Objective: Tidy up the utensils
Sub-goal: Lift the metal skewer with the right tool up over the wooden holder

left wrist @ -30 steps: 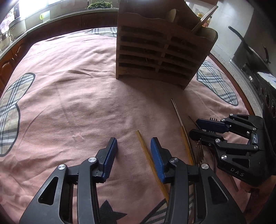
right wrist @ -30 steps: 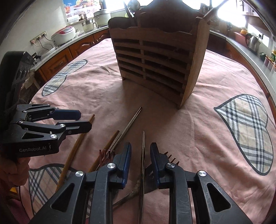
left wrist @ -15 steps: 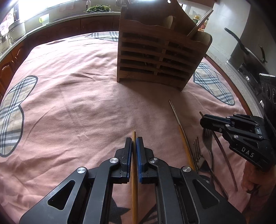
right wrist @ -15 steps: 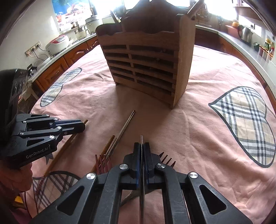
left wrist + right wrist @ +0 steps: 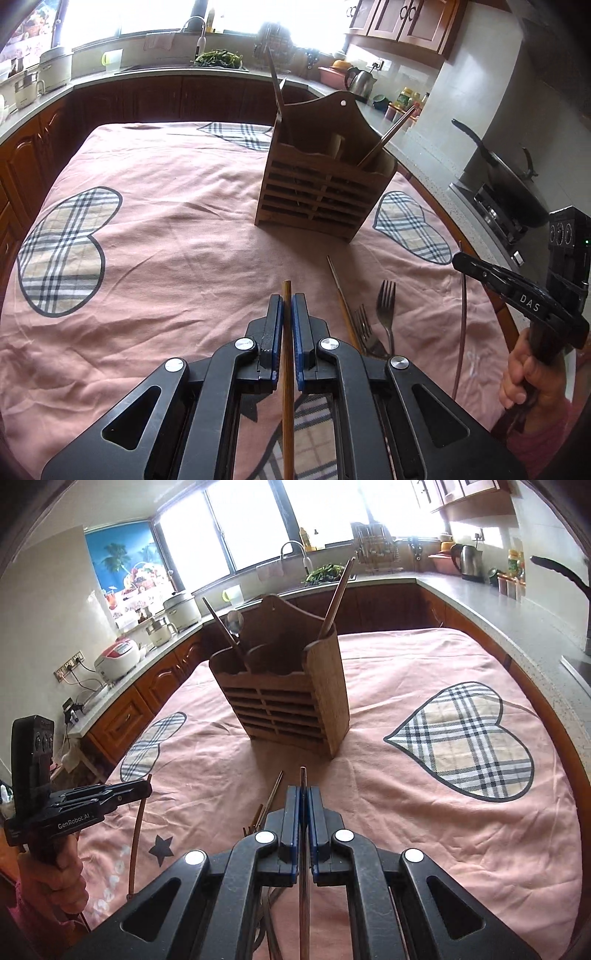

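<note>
Nearest to us, the left hand-held gripper [image 5: 287, 314] has its blue pads pressed against a wooden chopstick [image 5: 287, 387], which runs straight back between the fingers with its tip poking out just ahead of them. Our right hand-held gripper [image 5: 303, 805] pinches a metal chopstick [image 5: 303, 886] in the same fashion, the thin rod lying along the line of the fingers and its end showing just past the pads.

Both sticks are lifted off the pink cloth [image 5: 166, 258] that covers the desk. In the left wrist view we see, just to the right of the gripper, two forks [image 5: 384, 314] lying on the cloth with their tines pointing away from us, and beside them another chopstick [image 5: 341, 291] with a pale tip angled toward the holder. Further right, the right gripper appears side-on with its rod hanging down from it.

Beyond these, near the middle of the desk, stands the wooden utensil holder [image 5: 291, 705], upright, slatted at the front, with a few long utensils already leaning out of its compartments. Plaid heart patches [image 5: 469, 738] mark the cloth on either side of it.
</note>
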The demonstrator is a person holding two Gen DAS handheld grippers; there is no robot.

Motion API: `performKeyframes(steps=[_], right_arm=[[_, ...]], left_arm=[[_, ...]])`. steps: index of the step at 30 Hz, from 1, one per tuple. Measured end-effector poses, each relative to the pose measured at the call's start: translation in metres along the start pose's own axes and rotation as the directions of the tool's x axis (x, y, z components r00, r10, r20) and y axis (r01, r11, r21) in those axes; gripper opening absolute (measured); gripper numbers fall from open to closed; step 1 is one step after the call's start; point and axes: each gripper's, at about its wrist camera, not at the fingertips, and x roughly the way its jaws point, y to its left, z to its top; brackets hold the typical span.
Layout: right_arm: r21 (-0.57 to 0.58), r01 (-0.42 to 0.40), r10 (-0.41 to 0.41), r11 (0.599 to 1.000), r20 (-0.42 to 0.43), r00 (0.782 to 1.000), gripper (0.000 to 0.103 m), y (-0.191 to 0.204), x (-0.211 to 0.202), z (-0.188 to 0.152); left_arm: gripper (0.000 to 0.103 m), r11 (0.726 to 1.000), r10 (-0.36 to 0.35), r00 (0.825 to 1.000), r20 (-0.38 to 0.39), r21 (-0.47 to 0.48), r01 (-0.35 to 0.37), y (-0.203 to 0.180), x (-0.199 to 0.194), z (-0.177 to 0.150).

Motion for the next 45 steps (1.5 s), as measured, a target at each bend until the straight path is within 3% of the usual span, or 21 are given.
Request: performKeyframes(steps=[25, 35, 45], right_arm=[[-0.012, 0.03, -0.028, 0.999, 0.135, 0.99, 0.004, 0.021, -0.071, -0.013], [0.0, 0.045, -0.044, 0.999, 0.207, 0.977, 0.004, 0.024, -0.098, -0.012], [0.044, 0.046, -0.057, 0.998, 0.31, 0.949, 0.004, 0.02, -0.114, 0.007]], left_arm=[[0.005, 1.0, -0.012, 0.99, 0.144, -0.002, 0.013, -0.001, -0.073, -0.02], [0.005, 0.999, -0.03, 0.971, 0.235, -0.014, 0.034, 0.003, -0.103, -0.019], [0.005, 0.995, -0.035, 0.945, 0.326, -0.08, 0.065, 0.017, -0.118, -0.001]])
